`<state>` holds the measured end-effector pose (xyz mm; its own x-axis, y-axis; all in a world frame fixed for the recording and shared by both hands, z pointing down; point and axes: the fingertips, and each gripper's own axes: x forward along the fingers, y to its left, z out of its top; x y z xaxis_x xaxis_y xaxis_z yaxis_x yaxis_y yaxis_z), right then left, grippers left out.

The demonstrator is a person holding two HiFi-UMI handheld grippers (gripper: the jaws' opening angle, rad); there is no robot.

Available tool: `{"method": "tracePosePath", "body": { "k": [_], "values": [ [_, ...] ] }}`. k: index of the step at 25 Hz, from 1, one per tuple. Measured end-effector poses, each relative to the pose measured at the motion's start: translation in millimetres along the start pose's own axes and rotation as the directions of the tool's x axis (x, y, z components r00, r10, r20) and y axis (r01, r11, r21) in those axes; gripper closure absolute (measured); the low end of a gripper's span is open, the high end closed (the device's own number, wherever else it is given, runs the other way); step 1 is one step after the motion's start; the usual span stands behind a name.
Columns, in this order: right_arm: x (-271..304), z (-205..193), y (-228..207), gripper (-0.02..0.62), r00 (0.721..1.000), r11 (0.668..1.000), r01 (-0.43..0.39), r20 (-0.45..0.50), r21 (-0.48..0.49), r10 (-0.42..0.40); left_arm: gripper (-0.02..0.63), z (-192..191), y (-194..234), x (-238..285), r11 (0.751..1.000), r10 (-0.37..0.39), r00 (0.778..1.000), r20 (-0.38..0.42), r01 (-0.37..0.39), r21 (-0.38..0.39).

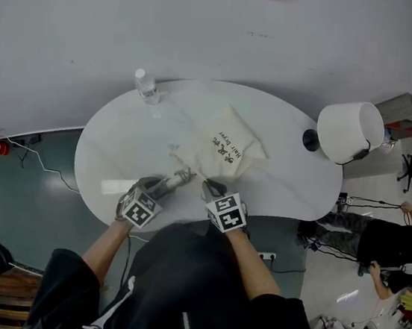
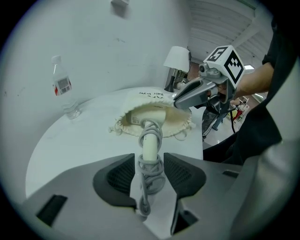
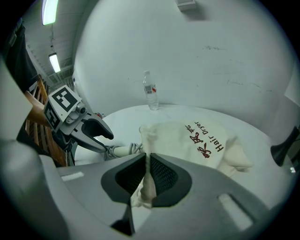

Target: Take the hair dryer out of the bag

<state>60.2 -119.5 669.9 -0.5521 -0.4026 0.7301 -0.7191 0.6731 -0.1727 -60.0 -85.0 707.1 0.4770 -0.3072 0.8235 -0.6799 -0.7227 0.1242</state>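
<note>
Black sleeves [image 1: 62,284]; grey, marker-cubed hand-held grippers [image 1: 179,177] [image 1: 208,189]

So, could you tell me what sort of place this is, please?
Probably an office or lab workspace, not a home: a white oval table against a bare wall, cables trailing over the floor, and a person sitting among clutter at the right.

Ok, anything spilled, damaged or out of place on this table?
Nothing stands out. The water bottle stands upright, the cloth bag lies on the table, and the hair dryer pokes handle-first from its mouth with the cord wound round the handle.
</note>
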Motion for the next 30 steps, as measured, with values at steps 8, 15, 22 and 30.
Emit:
{"method": "tracePosePath", "body": {
  "k": [8,15,22,30],
  "values": [
    [-2.6,-1.0,2.0,0.565,1.000,1.000,-0.024,-0.006,-0.014,0.024,0.422,23.6,-9.6,8.2,1.000,-0.004,1.000,0.015,0.004,0.011],
    [-4.3,-0.3,4.5,0.565,0.999,0.999,-0.048,-0.002,-0.019,0.048,0.413,44.5,-10.6,12.1,0.999,0.012,1.000,0.022,-0.013,0.030],
    [-6.0,3.1,3.6,0.565,0.998,0.998,-0.064,0.014,-0.011,0.064,0.379,61.1,-12.8,21.6,0.998,0.017,1.000,0.017,-0.018,0.057],
    [-6.9,1.7,1.9,0.565,0.997,0.997,-0.075,0.015,-0.005,0.075,0.365,64.6,-14.6,41.5,0.999,0.025,0.999,-0.029,-0.024,0.047]
  ]
}}
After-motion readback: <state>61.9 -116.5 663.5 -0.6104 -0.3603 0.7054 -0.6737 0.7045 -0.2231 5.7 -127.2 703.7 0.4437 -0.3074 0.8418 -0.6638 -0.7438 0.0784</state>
